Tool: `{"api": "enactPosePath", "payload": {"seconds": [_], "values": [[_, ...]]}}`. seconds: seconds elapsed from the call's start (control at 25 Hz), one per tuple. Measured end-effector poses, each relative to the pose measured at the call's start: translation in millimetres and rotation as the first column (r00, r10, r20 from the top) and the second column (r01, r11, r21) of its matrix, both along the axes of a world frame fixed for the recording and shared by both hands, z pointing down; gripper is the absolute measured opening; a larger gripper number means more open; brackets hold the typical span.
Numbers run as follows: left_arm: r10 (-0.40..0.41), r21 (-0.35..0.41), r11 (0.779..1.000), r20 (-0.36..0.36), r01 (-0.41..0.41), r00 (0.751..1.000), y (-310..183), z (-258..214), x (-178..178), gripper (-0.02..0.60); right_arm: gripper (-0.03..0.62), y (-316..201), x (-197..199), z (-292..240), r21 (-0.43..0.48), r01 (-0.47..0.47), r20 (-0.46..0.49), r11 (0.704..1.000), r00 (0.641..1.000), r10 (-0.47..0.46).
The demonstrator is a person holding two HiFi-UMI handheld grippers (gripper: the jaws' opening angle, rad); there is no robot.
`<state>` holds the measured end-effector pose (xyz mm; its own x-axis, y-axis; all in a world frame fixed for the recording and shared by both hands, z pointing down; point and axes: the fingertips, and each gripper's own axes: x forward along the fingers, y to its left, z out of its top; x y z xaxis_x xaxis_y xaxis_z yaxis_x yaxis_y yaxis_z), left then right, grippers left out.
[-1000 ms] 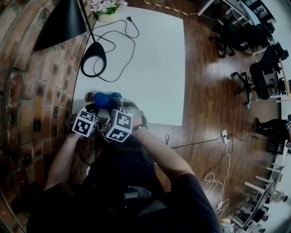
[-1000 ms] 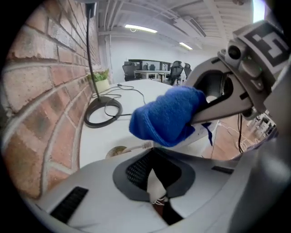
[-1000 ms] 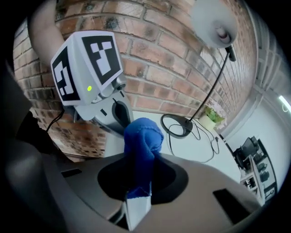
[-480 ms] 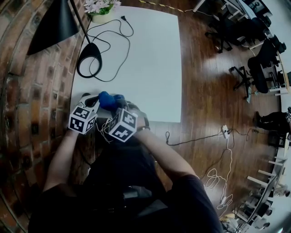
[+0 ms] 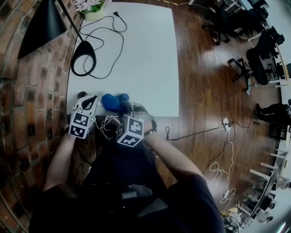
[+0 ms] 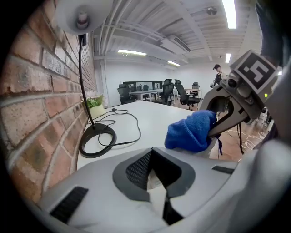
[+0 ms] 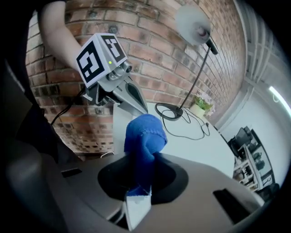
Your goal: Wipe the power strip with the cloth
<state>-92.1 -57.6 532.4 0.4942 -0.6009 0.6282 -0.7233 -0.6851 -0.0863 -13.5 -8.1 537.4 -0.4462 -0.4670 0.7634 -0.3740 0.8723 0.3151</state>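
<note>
The blue cloth [image 5: 112,101] sits bunched at the near left corner of the white desk [image 5: 145,59], held in the right gripper [image 5: 123,106]. In the right gripper view the fingers [image 7: 136,207] are closed on a lower fold of the cloth [image 7: 143,136], and the rest of it stands up out of the grip as a rounded wad. The left gripper [image 5: 87,101] is just to the left of the cloth, by the desk's edge next to the brick wall [image 5: 27,91]. In its own view the 2 fingers [image 6: 136,170] are closed together, with nothing that can be made out between them, and the cloth [image 6: 191,132] hangs off to the right, pinched by the right gripper [image 6: 211,134]. Whether the cloth touches the desk cannot be told. Farther back on the desk stands a black lamp [image 5: 84,63] with a ring-shaped base, and its black cord [image 5: 111,27] loops across the surface. A pot of pale flowers [image 5: 88,7] stands at the far left corner. The 2 marker cubes are side by side just off the desk's near edge.
</note>
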Motion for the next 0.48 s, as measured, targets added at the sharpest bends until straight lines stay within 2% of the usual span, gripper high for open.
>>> {"api": "enactPosePath", "payload": {"seconds": [0.2, 0.48], "values": [[-0.010, 0.035, 0.999, 0.029, 0.009, 1.000, 1, 2, -1, 0.011, 0.049, 6, 8, 3, 0.096, 0.060, -0.039, 0.994, 0.998, -0.056], [-0.032, 0.044, 0.999, 0.028, 0.031, 0.999, 0, 3, -2, 0.011, 0.049, 7, 34, 4, 0.084, 0.038, -0.051, 0.996, 0.998, -0.033]]}}
